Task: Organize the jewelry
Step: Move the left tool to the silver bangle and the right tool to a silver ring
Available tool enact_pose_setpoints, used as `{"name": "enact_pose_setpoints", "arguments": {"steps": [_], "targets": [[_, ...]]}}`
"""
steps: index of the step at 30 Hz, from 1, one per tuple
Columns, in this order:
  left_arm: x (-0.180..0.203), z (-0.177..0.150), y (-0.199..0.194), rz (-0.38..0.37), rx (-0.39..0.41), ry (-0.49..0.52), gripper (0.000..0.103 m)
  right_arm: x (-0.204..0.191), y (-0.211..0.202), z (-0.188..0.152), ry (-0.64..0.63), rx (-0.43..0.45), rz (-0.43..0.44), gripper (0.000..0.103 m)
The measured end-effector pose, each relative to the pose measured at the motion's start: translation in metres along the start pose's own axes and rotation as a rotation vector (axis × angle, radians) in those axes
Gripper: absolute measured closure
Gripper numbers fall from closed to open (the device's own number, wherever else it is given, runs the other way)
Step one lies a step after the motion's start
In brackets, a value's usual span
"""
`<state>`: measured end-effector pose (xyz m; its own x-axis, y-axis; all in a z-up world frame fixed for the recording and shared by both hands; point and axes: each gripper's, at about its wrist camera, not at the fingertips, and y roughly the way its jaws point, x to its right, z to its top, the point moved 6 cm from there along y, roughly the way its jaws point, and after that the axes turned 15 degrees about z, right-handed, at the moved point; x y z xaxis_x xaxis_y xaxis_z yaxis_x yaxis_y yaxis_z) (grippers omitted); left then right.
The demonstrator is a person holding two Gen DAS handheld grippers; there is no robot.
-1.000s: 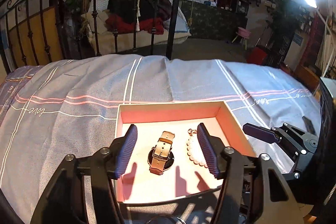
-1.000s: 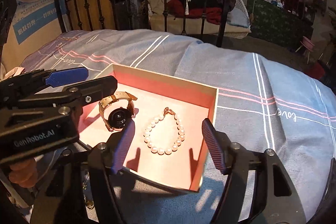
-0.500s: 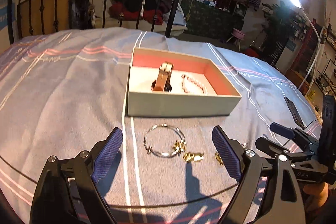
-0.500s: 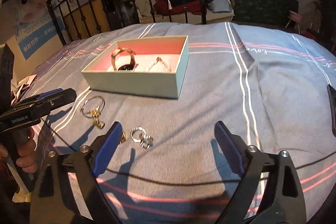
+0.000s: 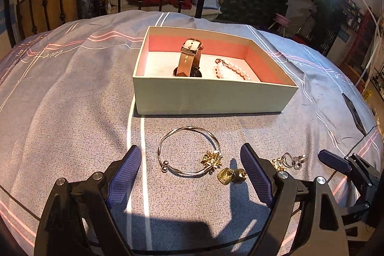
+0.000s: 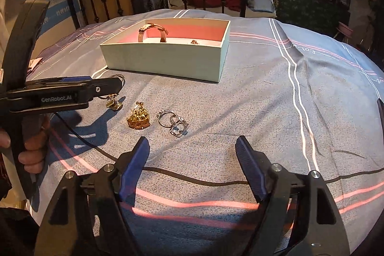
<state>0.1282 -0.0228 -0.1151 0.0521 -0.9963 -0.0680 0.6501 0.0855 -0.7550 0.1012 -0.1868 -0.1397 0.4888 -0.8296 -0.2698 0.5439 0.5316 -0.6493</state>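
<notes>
We hover both grippers over the loose jewelry, two pieces boxed and the next pick not yet begun.

Taking the box (image 5: pixel 211 97) on the bedspread (image 5: pixel 60 100) as landmark: inside it lie the watch (image 5: pixel 189 56) and pearl bracelet (image 5: pixel 234 70). Just in front of it lies the bangle (image 5: pixel 189 152), framed by our left gripper (image 5: pixel 189 172), jaws wide apart and empty; next we judge it must lower and close on the thin wire. Further right of the bangle, our right gripper (image 6: pixel 192 167), equally spread, faces the gold brooch (image 6: pixel 139 118) and rings (image 6: pixel 174 122).
</notes>
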Motion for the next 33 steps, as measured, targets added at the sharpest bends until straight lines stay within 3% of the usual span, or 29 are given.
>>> {"name": "enact_pose_setpoints", "arguments": {"steps": [5, 12, 16, 23, 26, 33], "targets": [[0.003, 0.002, 0.007, 0.019, -0.012, 0.02, 0.022, -0.002, 0.002, 0.0, -0.007, 0.001, 0.007, 0.023], [0.003, 0.005, 0.01, 0.031, -0.018, 0.03, 0.032, -0.004, 0.002, 0.001, -0.005, 0.002, 0.01, 0.023], [0.005, 0.005, 0.011, 0.063, -0.007, 0.058, 0.05, -0.004, 0.002, 0.001, -0.004, 0.002, 0.01, 0.023], [-0.001, 0.004, 0.002, 0.019, 0.018, 0.013, 0.051, 0.002, 0.008, 0.01, -0.002, -0.029, 0.053, 0.024], [-0.004, 0.002, -0.002, 0.011, 0.024, -0.008, 0.051, 0.004, 0.011, 0.017, -0.005, -0.048, 0.106, 0.032], [-0.004, -0.003, -0.003, 0.012, 0.025, -0.008, 0.051, -0.003, 0.015, 0.022, -0.049, -0.08, 0.141, 0.073]]}}
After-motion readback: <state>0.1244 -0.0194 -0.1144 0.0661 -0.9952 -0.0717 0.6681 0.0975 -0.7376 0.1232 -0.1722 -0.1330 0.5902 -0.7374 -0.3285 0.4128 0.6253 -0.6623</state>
